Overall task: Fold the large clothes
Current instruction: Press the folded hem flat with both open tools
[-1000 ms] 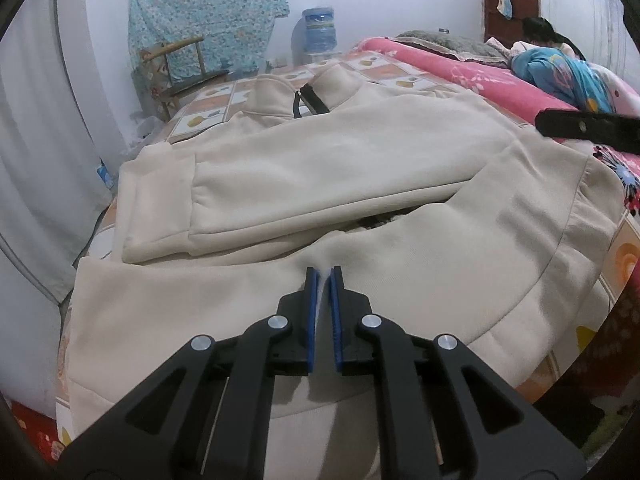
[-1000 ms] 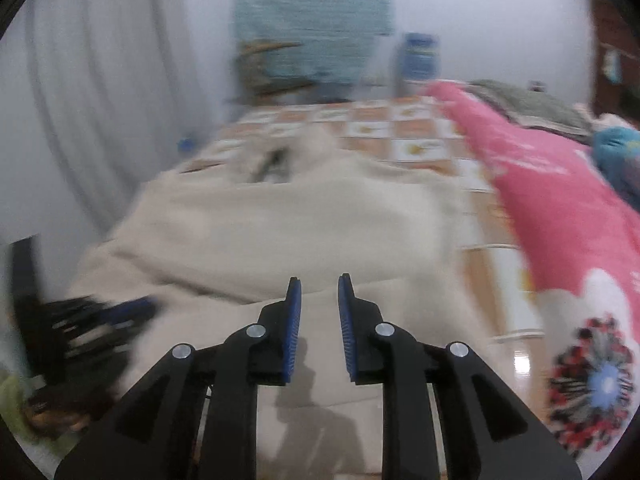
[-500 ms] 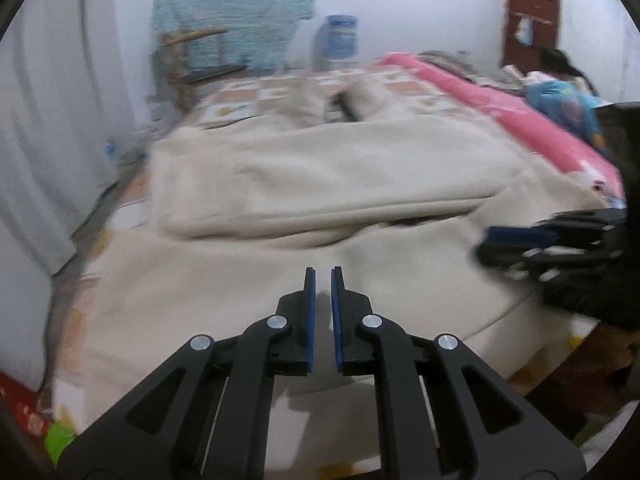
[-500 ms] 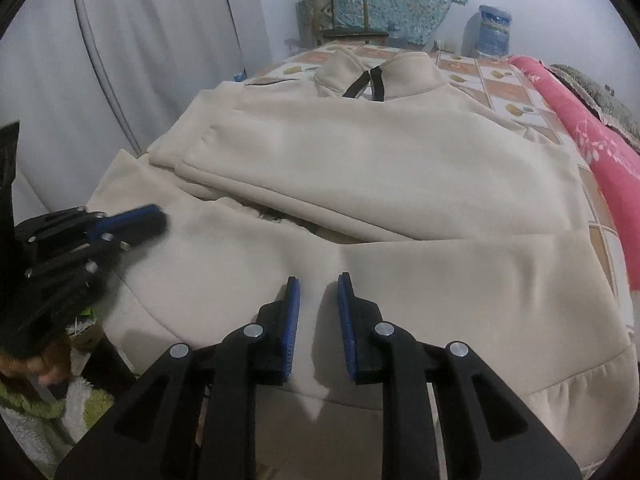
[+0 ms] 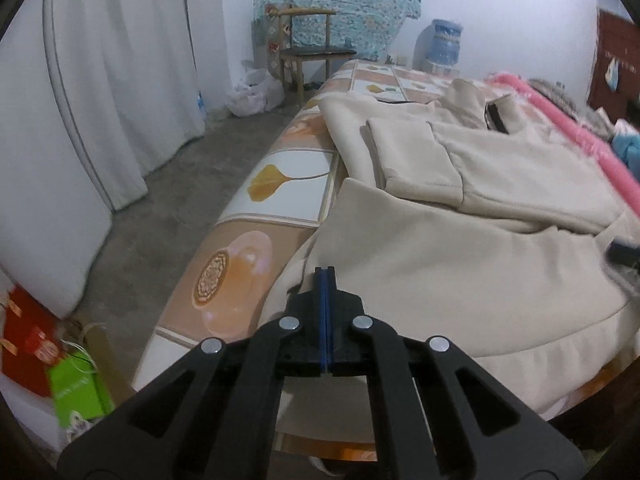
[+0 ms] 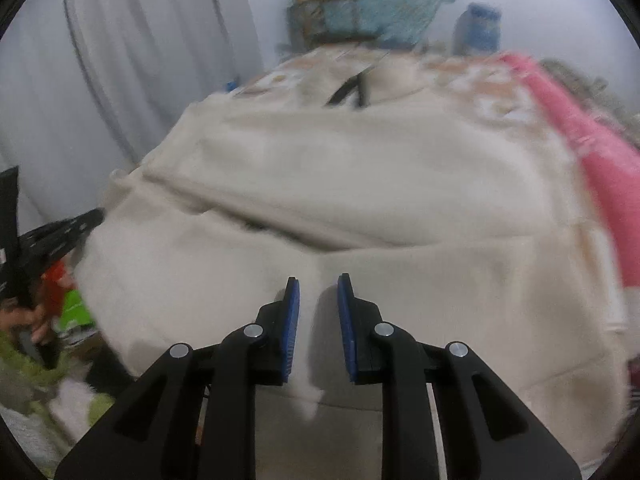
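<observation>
A large cream sweatshirt (image 5: 460, 272) lies flat on the bed, collar with black zip (image 5: 494, 118) at the far end and a sleeve folded across the chest. My left gripper (image 5: 324, 276) hovers at the sweatshirt's near left hem corner. Its jaws are closing and the blue pads meet, with no cloth visibly between them. In the right wrist view the sweatshirt (image 6: 360, 184) is blurred. My right gripper (image 6: 318, 292) stands slightly open just above its lower middle, nothing pinched. The left gripper (image 6: 60, 236) shows at that view's left edge, held by a hand.
The bed has an orange-and-white patterned mat (image 5: 280, 184) and a pink blanket (image 5: 580, 136) along its right side. White curtains (image 5: 120, 80) hang at left over a bare concrete floor. A wooden chair (image 5: 312, 52), a water jug (image 5: 444, 46) and green and red bags (image 5: 76, 384) stand around.
My left gripper has swung left from the sweatshirt's middle to its left hem corner, and its narrow gap has shut. The right gripper sank slightly toward the cloth with the same gap.
</observation>
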### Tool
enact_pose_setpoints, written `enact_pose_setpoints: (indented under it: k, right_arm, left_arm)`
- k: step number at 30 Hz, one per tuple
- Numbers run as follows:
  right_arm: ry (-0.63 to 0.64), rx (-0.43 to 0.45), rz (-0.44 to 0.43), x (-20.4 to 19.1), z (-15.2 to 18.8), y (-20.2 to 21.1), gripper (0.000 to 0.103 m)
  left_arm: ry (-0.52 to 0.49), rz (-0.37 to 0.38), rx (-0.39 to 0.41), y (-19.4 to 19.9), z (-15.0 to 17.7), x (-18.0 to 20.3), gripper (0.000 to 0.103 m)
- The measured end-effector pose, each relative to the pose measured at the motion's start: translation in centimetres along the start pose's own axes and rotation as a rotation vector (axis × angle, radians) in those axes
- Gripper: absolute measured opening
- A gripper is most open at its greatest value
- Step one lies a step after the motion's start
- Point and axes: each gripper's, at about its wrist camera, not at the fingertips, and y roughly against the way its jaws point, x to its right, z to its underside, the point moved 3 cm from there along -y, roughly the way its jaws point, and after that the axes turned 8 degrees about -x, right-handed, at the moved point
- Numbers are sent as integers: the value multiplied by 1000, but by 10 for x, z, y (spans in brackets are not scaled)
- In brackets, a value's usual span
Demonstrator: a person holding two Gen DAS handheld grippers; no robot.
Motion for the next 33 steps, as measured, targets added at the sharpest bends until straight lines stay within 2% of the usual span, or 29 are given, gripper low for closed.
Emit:
enact_pose_setpoints:
  k: [3,5,6,7,9,10,15,18,20,22,24,27,29,31,33]
  right_arm:
    - [-53,39,123,32,1,18,19]
    - [-88,24,283,56,5,19,19]
    - [-103,-14,421,73,11,14,19]
    - [-119,-36,459,84,16,10,19]
    - [-210,-17,345,101,22,13,19]
    - [-238,-14,322,105,21,16,19]
    - [-224,4,380,96,11,26,20]
    - [-214,37,387,88,9,40,24]
    - [-215,56,360,86,8,48,30]
    - [-208,66,325,78,5,52,38]
    - [-183,75,297,67,2,53,42]
    - [-136,83,269,49,-3,47,48]
    - [-123,70,262,44,-7,36,49]
    - [-134,45,262,46,-9,25,49]
    - [-160,7,292,53,-7,14,53]
  left_arm:
    - [-4,6,1,0,0,-3,2]
    - [5,22,1,1,1,-6,2]
    - [6,25,3,1,2,-8,2]
    - [7,26,4,2,2,-8,2]
    - [2,22,4,2,3,-8,2]
    - [0,20,3,2,3,-8,2]
    - [-1,21,1,2,3,-8,2]
    - [-10,33,-13,4,3,-7,2]
    - [-18,43,-6,10,2,-6,7]
    - [-25,46,18,18,1,-3,27]
    - [-41,81,52,30,-1,5,30]
    - [-75,157,51,37,-4,22,39]
    - [-104,182,44,37,-6,35,41]
    - [-134,185,14,30,-7,49,50]
    - [-159,142,-15,19,-9,59,52]
